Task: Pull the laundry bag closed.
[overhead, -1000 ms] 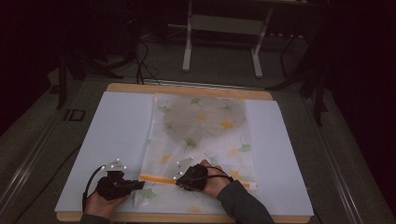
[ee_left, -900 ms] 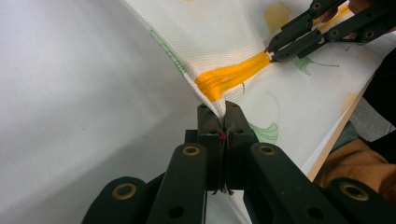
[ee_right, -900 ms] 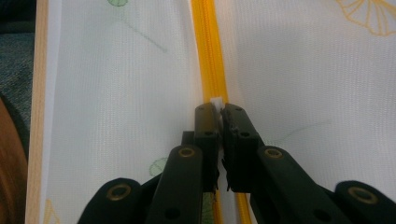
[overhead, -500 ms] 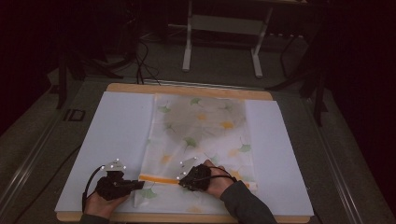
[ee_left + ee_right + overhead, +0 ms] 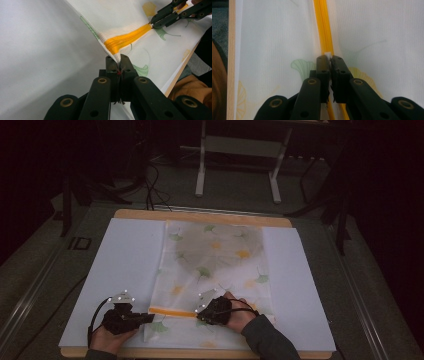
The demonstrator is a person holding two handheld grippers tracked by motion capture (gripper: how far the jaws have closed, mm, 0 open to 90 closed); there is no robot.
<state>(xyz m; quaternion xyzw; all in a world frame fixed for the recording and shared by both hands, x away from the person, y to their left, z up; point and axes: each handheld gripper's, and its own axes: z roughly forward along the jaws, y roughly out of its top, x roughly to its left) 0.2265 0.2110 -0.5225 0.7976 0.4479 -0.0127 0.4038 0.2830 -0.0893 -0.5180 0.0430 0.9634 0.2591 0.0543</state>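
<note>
A white mesh bag (image 5: 215, 260) printed with ginkgo leaves lies flat on the white board (image 5: 125, 260). An orange zipper (image 5: 172, 311) runs across its near end. My left gripper (image 5: 149, 317) is shut on the bag's left edge, right at the zipper's end (image 5: 119, 58), and lifts the fabric a little. My right gripper (image 5: 200, 315) points left along the zipper (image 5: 323, 25) with its jaws shut on the small white zipper pull (image 5: 327, 53). In the left gripper view the right gripper (image 5: 152, 23) sits at the far end of the orange strip (image 5: 127, 38).
The board rests on a wooden table whose edge (image 5: 200, 354) runs close below both hands. A metal stand (image 5: 237, 165) and cables (image 5: 150, 190) are on the dark floor beyond the table. Bare white board lies on both sides of the bag.
The right hand has shifted only slightly along the zipper. The left hand and the bag stay where they were.
</note>
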